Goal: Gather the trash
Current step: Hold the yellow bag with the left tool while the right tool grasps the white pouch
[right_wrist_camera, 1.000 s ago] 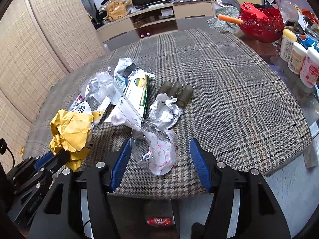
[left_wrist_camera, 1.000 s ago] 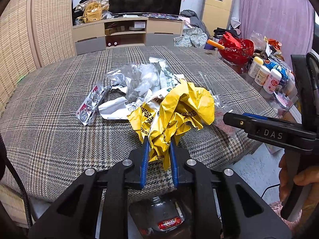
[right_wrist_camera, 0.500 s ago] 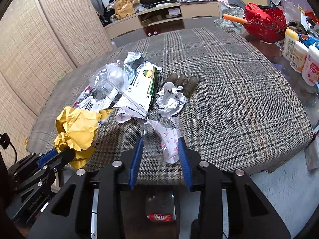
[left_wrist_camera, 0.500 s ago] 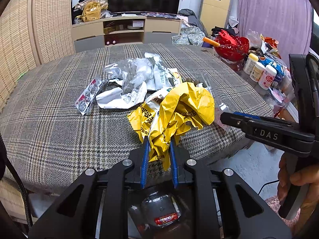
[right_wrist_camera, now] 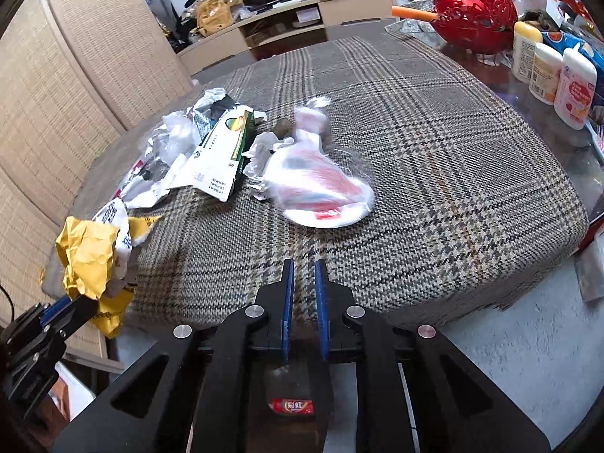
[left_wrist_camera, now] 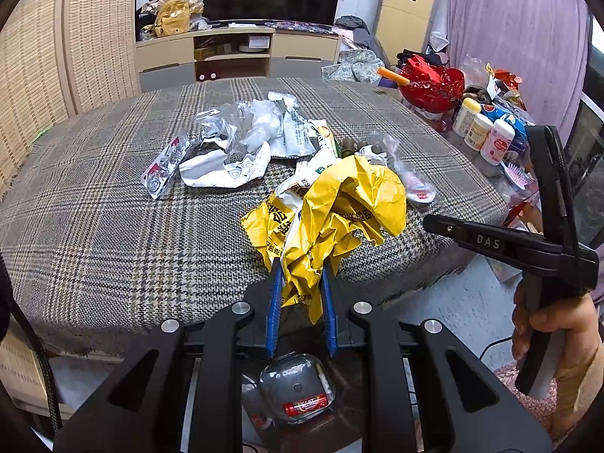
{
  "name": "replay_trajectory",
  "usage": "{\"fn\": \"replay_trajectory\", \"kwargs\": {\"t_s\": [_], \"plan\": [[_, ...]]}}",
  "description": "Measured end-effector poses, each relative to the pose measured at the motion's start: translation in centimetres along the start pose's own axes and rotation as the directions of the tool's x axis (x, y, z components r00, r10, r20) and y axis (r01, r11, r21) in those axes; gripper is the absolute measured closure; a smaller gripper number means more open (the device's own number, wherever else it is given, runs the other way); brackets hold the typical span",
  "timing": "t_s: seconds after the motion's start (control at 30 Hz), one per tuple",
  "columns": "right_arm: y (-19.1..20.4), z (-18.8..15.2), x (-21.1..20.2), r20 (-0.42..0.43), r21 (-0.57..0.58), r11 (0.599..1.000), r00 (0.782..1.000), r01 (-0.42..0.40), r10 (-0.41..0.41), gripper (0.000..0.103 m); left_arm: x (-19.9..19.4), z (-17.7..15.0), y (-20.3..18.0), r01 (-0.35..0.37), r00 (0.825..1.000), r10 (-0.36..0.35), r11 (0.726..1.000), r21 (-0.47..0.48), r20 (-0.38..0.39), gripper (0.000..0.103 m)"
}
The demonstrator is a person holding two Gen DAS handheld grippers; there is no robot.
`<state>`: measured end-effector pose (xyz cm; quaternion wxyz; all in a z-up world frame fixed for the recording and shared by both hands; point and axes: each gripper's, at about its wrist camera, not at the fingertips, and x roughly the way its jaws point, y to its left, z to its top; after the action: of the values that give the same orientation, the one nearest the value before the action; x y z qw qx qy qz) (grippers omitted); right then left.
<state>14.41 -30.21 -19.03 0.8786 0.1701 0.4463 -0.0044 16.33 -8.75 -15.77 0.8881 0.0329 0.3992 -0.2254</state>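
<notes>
The crumpled yellow wrapper [left_wrist_camera: 332,219] is pinched between the blue pads of the left gripper [left_wrist_camera: 301,294], held up off the near edge of the plaid-covered table [left_wrist_camera: 94,226]; in the right wrist view the same wad [right_wrist_camera: 88,260] hangs at the far left, just off the table edge. The rest of the trash lies in a loose heap toward the middle of the cloth: a white torn wrapper [left_wrist_camera: 226,166], a clear crinkled plastic bag [left_wrist_camera: 249,124], a flat red-and-silver packet [left_wrist_camera: 162,166] at the left end, and a white-and-green carton [right_wrist_camera: 222,151] lying flat among them. Just right of that carton lies a clear plastic bag with pink and red print [right_wrist_camera: 321,185], blurred in the right wrist view, so its exact shape is hard to tell. The right gripper [right_wrist_camera: 302,283] sits over the near table edge with its blue fingers [right_wrist_camera: 287,294] drawn close together, a narrow gap between them and nothing in it; the printed bag lies well beyond its tips. At the far right stand a red bowl [left_wrist_camera: 434,83] and several white bottles [left_wrist_camera: 487,132].
</notes>
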Motion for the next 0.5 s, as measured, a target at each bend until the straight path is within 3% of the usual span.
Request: {"fn": "replay_trajectory", "kwargs": {"t_s": [0.2,0.27,0.33,0.5], "plan": [[-0.6,1.1,0.4,0.019,0.04,0.999,1.0,-0.002,0.001,0.084,0.4,0.1,0.7,-0.007,1.0,0.006,1.0,-0.015,-0.003,0.085],[-0.6,1.6,0.5,0.03,0.036,0.999,0.999,0.024,-0.025,0.064,0.7,0.3,0.7,-0.003,1.0,0.003,1.0,-0.013,-0.005,0.085],[-0.6,1.9,0.6,0.035,0.037,0.999,0.999,0.021,-0.022,0.054,0.9,0.5,0.6,0.0,1.0,0.0,1.0,-0.012,-0.003,0.085],[-0.2,3.7,1.7,0.044,0.021,0.999,0.998,0.045,-0.046,0.046,1.6,0.8,0.7,0.01,1.0,-0.01,1.0,-0.021,-0.006,0.085]]}}
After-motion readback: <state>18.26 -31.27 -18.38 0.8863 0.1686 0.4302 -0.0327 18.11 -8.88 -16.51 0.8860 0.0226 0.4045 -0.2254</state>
